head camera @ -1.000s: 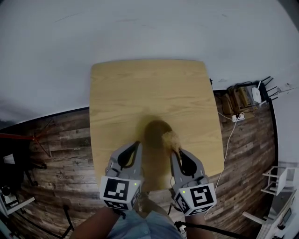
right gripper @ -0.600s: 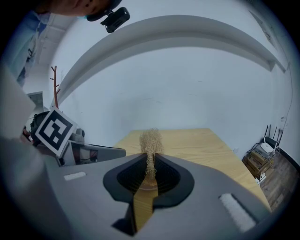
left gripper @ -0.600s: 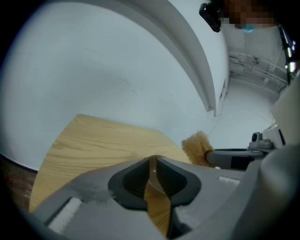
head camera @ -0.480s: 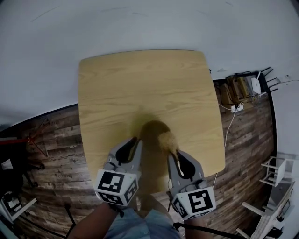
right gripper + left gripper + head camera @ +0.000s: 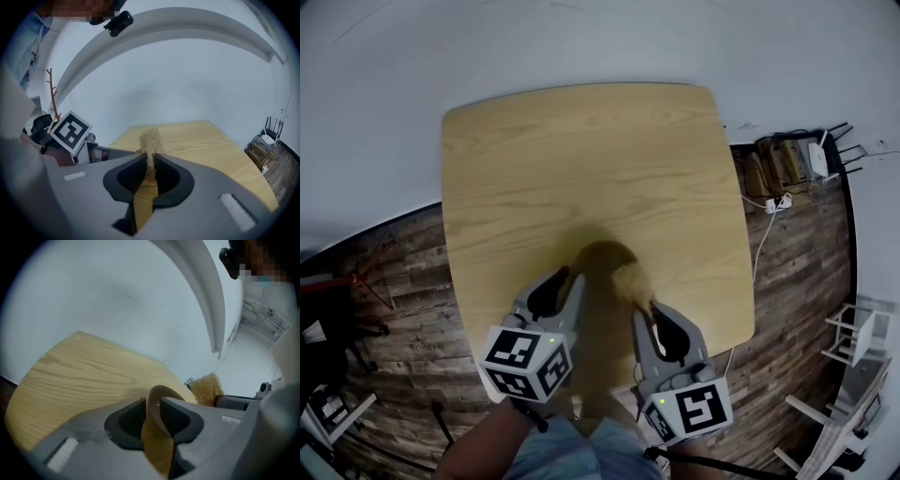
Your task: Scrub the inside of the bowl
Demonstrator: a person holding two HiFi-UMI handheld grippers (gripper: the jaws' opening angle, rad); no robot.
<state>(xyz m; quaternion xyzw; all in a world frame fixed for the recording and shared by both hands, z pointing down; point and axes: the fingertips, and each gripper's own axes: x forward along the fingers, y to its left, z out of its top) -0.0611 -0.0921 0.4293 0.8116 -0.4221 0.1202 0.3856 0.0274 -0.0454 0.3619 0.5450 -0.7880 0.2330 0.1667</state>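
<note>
While its colour nearly matches the wood beneath it, the bowl (image 5: 602, 258) reads in the head view as a darker brown round shape over the near middle of the table (image 5: 581, 159), with a soft shadow around it. From the left gripper view its wall (image 5: 161, 394) is thin and smooth, tan-brown inside, the rim curving up and away in an arc. Whether its base rests on the tabletop cannot be told.

At the bowl's near right edge sits a scrubber (image 5: 630, 281), a pale yellow, coarse, fibrous tuft. The right gripper view shows it (image 5: 150, 138) standing upright, bushy at the top and pinched to a narrow stalk lower down. Whether its fibres touch the bowl cannot be made out.

The left gripper (image 5: 572, 279) reaches forward from the near left, its jaws nearly together with the bowl's rim clamped between them, one jaw inside the wall and one outside (image 5: 152, 404). The right gripper (image 5: 645, 307) reaches in from the near right, angled slightly toward the left one, and its jaws are pressed close on the scrubber's stalk (image 5: 150, 161), the tuft sticking out past the tips. Both grippers lie side by side over the table's near edge, their marker cubes toward the person, whose forearms enter from the bottom of the head view. In the left gripper view the scrubber (image 5: 206, 387) shows just right of the bowl's rim.
</note>
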